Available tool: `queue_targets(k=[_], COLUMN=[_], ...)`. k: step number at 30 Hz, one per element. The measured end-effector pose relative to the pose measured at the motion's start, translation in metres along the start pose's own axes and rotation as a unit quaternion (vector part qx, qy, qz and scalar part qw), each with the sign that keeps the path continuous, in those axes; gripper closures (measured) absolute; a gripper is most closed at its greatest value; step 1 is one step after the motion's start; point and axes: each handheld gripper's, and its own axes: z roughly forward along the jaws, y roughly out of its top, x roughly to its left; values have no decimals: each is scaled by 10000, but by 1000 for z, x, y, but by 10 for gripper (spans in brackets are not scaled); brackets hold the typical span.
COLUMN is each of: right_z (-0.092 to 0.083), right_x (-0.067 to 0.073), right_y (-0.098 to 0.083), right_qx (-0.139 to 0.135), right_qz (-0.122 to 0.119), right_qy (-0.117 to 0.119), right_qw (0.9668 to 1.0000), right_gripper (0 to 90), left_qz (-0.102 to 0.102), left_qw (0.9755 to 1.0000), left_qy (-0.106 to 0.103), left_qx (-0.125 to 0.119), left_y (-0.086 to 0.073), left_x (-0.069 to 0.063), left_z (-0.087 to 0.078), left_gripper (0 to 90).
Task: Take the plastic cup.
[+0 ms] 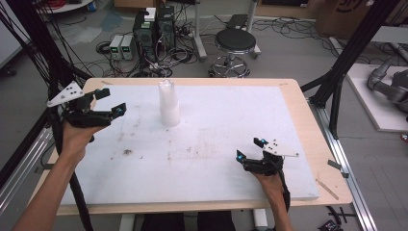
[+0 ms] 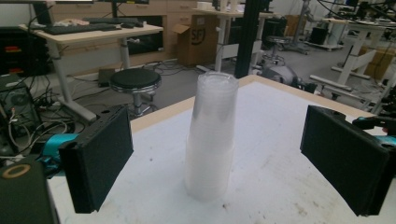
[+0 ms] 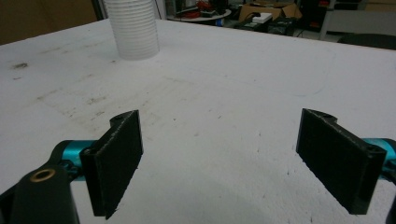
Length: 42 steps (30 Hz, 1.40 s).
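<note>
I read one marking: "SF" printed on the cardboard box (image 2: 198,39) on the floor behind the black stool (image 2: 135,81).

1. I see a stack of clear plastic cups (image 1: 169,107), nested and inverted, rims down.
2. It stands upright on the white board (image 1: 216,159), near the far edge, left of centre.
</note>
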Motion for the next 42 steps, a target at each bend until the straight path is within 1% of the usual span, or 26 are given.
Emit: queue_targets(k=[1,2,3,4,5,6,7,9,12,13,15,20,22,23,25,27,28,29,30,36,37,38,39,40,41,42], right_z=[0,0,0,0,0,0,0,-1,-1,-1,0,-1,-1,-1,0,0,0,1,0,-1,-1,-1,-1,-1,-1,-1], right_x=[0,0,0,-1,-1,0,0,0,0,0,-1,0,0,0,-1,-1,-1,-2,-2,-1,-2,-2,-2,-2,-3,-3], right_y=[0,0,0,0,0,0,0,0,0,0,0,0,0,0,0,0,0,0,0,0,0,0,0,0,0,0], right_qx=[0,10,10,-17,-17,-23,-23,-28,-26,-26,-22,-29,-35,-35,-2,12,20,9,10,-25,-53,-48,-48,-35,-39,-38], right_qz=[0,53,53,30,30,26,26,-8,11,11,33,35,28,28,55,70,84,78,85,98,69,94,94,133,146,151], right_qy=[0,13,13,5,5,1,1,-3,-1,-1,2,1,-1,-1,20,20,23,26,17,16,18,11,11,30,31,35], right_qw=[10000,10000,10000,10000,10000,10000,10000,10000,10000,10000,10000,10000,10000,10000,10000,10000,10000,10000,10000,9999,10000,9999,9999,9999,9999,9999], right_gripper=[147,147,147,147,147,147,147,147,147,147,147,147,147,147,147,147,147,147,147,147,147,147,147,147,147,147], left_qz=[0,34,34,76,76,61,61,86,149,149,119,213,264,264,356,391,334,334,386,410,414,437,437,407,407,424], left_qw=[10000,9999,9999,9998,9998,9996,9996,9990,9984,9984,9975,9959,9941,9941,9921,9915,9914,9914,9898,9869,9862,9845,9845,9833,9833,9804], left_qy=[0,-62,-62,-132,-132,-200,-200,-300,-379,-379,-523,-618,-715,-715,-734,-732,-749,-749,-759,-833,-846,-853,-853,-877,-877,-851], left_qx=[0,79,79,154,154,211,211,306,400,400,456,623,772,772,950,1002,1015,1015,1138,1319,1364,1471,1471,1542,1542,1724], left_y=[0,6,6,12,12,17,17,26,35,35,43,52,54,54,54,54,53,53,52,51,51,50,50,46,46,42], left_x=[0,2,2,4,4,6,6,9,11,11,13,14,15,15,15,15,15,15,16,15,15,14,14,14,14,15], left_z=[0,9,9,18,18,26,26,38,48,48,59,74,86,86,98,103,109,109,117,136,141,150,150,158,158,165], left_gripper=[92,92,92,92,92,92,92,92,92,92,92,92,92,92,92,92,92,93,93,93,93,92,93,93,93,93])
